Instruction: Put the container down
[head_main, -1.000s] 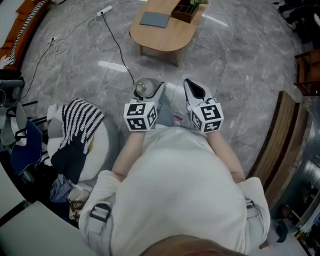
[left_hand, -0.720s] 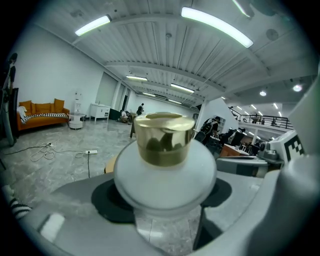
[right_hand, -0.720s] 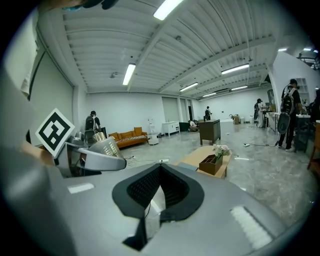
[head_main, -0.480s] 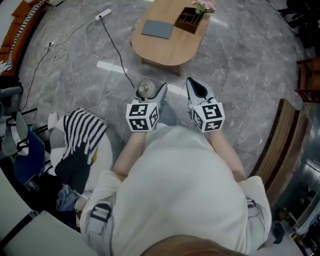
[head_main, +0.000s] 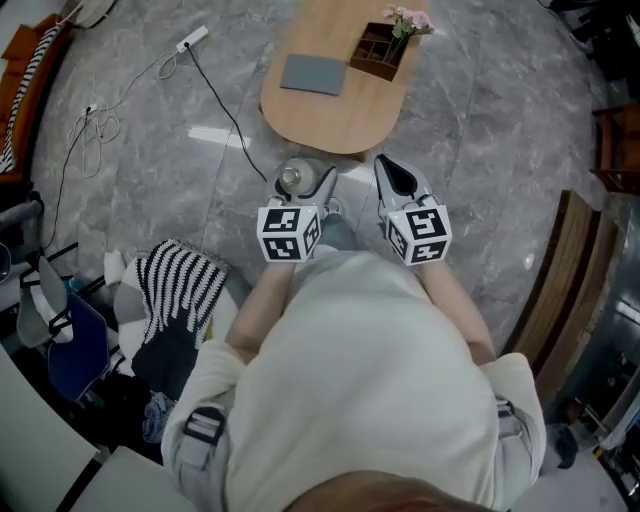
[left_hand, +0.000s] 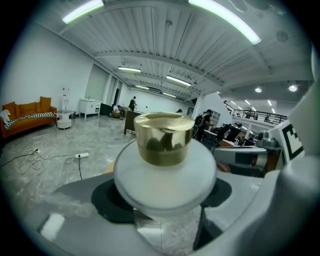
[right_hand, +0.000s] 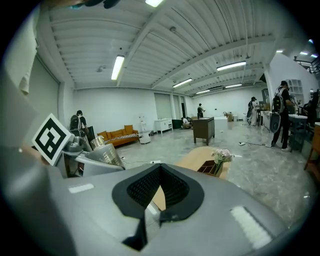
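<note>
The left gripper (head_main: 301, 185) is clamped on the container (head_main: 292, 177), a squat round jar of frosted white glass with a shiny gold cylinder cap (left_hand: 164, 138). In the left gripper view the jar's wide body (left_hand: 165, 176) sits between the two black pads, which press on its sides, and the smooth grey jaws stand well apart around it. The jar is upright and carried in the air, over the floor (head_main: 150, 150) just short of the near edge of the table (head_main: 330, 115).

The right gripper (head_main: 396, 178) hovers just beside the left one. Its ribbed black pads meet at the tips with nothing between them (right_hand: 159, 187).

The table is an oval of pale, smooth wood. A flat grey rectangular pad (head_main: 311, 74) lies toward the left side of the tabletop. A dark wooden box (head_main: 378, 50) divided into compartments stands near the far right edge, with pink flowers (head_main: 411, 19) at its far end.

The floor is glossy grey marbled tile. A white power strip (head_main: 190, 39) with a black cable lies on it to the left of the table, and a black-and-white striped knitted cloth (head_main: 186, 287) is draped at the person's left.
</note>
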